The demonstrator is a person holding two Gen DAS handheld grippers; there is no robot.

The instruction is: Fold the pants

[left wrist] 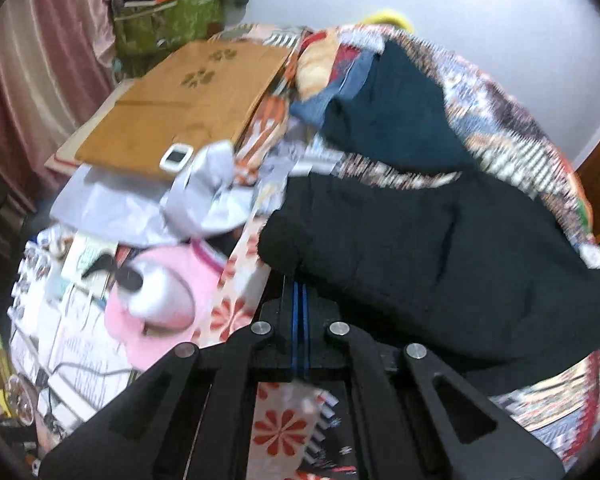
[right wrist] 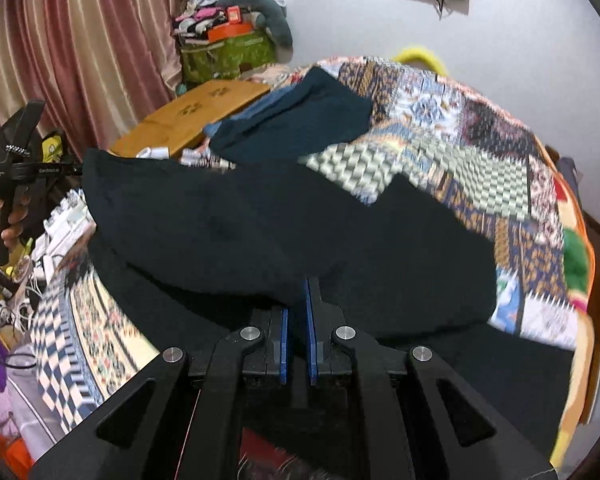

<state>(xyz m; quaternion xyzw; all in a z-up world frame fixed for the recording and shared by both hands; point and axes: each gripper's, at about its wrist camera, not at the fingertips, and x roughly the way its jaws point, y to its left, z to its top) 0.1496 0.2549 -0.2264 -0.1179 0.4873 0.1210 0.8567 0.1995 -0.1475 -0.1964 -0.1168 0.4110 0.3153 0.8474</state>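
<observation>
On the patchwork quilt (right wrist: 440,128) by pink curtains (right wrist: 80,40) — both grippers (left wrist: 300,280) (right wrist: 298,292) pinch black pants (right wrist: 260,232)

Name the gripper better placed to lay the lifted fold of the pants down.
Probably neither alone: the left gripper and right gripper each have jaws shut on the black pants, holding opposite ends of the fold.

A patchwork quilt (right wrist: 440,128) covers the bed. A brown wooden board (left wrist: 188,100) lies on it, with a small white gadget (left wrist: 176,156) on top. Pink curtains (right wrist: 80,40) hang behind.
</observation>
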